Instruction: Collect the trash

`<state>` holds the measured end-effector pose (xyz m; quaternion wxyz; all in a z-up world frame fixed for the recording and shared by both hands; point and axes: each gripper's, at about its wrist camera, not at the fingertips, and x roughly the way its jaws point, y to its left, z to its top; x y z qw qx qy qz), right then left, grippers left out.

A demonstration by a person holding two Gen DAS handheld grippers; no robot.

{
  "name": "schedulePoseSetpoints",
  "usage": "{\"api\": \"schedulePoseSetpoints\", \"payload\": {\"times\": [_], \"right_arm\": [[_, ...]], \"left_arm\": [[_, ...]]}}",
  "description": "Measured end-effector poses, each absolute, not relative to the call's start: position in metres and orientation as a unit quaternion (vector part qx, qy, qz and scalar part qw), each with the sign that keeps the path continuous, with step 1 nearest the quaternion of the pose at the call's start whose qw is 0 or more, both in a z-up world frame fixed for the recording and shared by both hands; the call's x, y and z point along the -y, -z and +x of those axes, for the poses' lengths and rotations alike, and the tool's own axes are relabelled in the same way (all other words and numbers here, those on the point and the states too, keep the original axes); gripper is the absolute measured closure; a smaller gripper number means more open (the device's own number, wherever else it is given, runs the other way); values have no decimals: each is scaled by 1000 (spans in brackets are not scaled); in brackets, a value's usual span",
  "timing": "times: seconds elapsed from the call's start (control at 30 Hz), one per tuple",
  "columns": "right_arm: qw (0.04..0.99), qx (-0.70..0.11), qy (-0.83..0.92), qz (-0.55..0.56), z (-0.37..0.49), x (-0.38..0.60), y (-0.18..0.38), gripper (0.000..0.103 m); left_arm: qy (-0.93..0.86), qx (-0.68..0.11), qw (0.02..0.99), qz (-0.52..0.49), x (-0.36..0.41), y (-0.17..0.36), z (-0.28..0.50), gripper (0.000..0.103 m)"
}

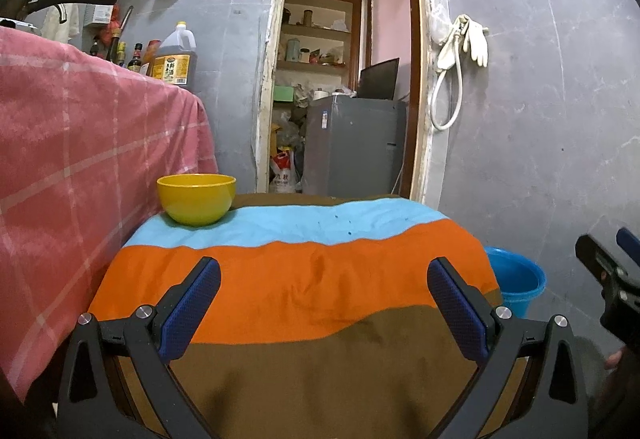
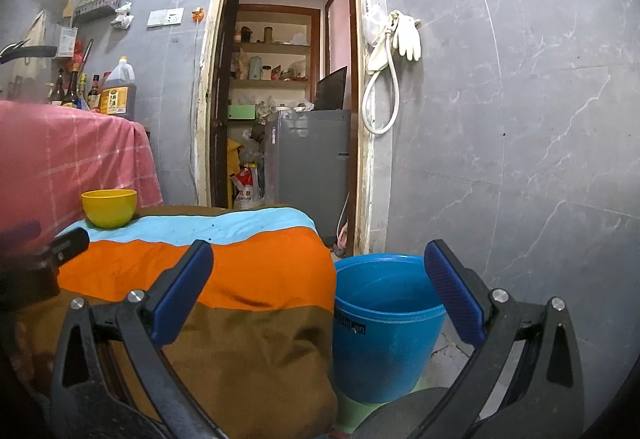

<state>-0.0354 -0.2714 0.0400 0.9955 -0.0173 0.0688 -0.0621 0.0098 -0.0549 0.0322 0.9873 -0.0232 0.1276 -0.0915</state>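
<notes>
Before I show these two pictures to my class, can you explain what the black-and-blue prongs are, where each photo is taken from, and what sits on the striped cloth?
There is no robot here. A person holds a hand-held gripper in each hand, and each gripper carries a wide-angle camera looking forward along its two blue-padded fingers.

One picture comes from the left gripper, the other from the right gripper. Each tool's jaws stand wide apart and hold nothing.

Both look over a low surface covered by a striped cloth of blue, orange and brown. A yellow bowl stands at its far left corner; its inside cannot be seen. I can make out no loose trash on the cloth.

On the floor to the right stands a blue bucket, which looks empty and could be meant for trash.
</notes>
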Motion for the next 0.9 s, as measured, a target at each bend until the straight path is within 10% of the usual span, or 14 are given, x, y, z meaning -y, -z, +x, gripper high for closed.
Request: {"api": "schedulePoseSetpoints", "payload": {"times": [0.9], "right_arm": [[994, -83, 61, -21, -36, 267, -29, 0]], "left_arm": [[88, -124, 988, -22, 57, -23, 4, 2]]}}
